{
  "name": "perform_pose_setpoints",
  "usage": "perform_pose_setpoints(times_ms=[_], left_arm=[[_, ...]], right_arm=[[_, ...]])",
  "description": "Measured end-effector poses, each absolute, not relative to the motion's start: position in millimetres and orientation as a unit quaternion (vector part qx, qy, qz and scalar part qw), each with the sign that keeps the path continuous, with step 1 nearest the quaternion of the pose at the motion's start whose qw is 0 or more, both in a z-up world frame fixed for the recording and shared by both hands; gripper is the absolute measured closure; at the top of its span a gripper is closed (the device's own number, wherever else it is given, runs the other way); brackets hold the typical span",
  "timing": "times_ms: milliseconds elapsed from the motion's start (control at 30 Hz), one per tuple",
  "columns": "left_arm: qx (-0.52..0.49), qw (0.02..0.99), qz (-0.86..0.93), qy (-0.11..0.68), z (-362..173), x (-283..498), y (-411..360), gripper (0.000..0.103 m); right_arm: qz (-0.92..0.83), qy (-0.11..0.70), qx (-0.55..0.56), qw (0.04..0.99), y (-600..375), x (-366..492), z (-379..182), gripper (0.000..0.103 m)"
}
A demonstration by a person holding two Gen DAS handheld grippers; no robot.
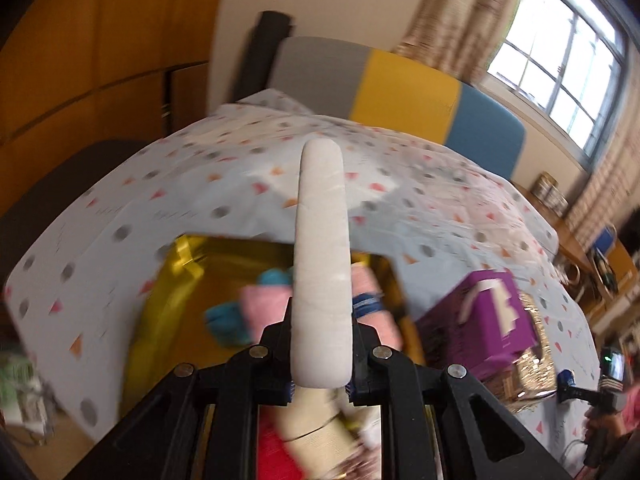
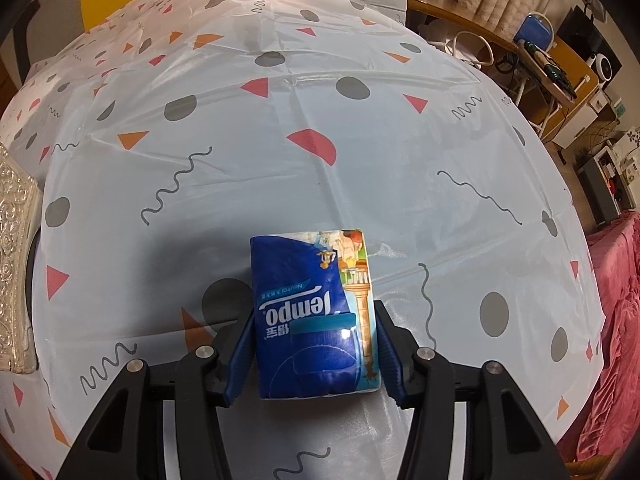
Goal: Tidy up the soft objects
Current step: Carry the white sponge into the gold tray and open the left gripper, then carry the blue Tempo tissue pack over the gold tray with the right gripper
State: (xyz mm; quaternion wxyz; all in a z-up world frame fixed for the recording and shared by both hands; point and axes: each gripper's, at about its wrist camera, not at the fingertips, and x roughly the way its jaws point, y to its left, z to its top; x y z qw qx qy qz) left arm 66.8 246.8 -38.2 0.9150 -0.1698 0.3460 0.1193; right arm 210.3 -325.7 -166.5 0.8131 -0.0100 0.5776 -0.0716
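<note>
L gripper [image 1: 322,360] clamped on flat white pad [image 1: 322,264]; R gripper [image 2: 314,354] grips blue Tempo tissue pack [image 2: 314,316], label upside-down.

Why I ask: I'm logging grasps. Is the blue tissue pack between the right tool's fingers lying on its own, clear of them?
No: the blue tissue pack sits pinched between the right tool's blue fingers, which press its sides.

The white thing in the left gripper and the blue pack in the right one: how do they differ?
The white piece is plain, long and thin, standing on edge; the Tempo tissue pack is blue, printed and blocky. The left gripper is shut tight on the white piece, while the right gripper has its jaws wide around the pack. The left view is blurred; the right view is sharp. Both are over the patterned tablecloth.
</note>
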Motion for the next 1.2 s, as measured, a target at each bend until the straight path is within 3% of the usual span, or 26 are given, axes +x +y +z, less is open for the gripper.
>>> perform_pose_setpoints(times_ms=[267,500,633,1200], left_arm=[[-0.222,0.886,0.17,0.37,-81.2,18.2,295.8,0.085],[-0.223,0.87,0.17,0.405,-105.9,31.9,292.2,0.083],[-0.214,0.868,0.18,0.41,-112.2,35.0,283.0,0.044],[-0.117,0.918,0.135,0.355,-65.5,31.6,208.6,0.033]], right_arm=[[-0.077,0.574,-0.025,0.815,-319.0,208.4,-166.8,0.049],[-0.081,0.572,-0.032,0.815,-314.5,206.5,-165.3,0.049],[-0.081,0.572,-0.032,0.815,-314.5,207.1,-165.1,0.049],[-0.081,0.57,-0.036,0.817,-315.5,207.1,-165.9,0.049]])
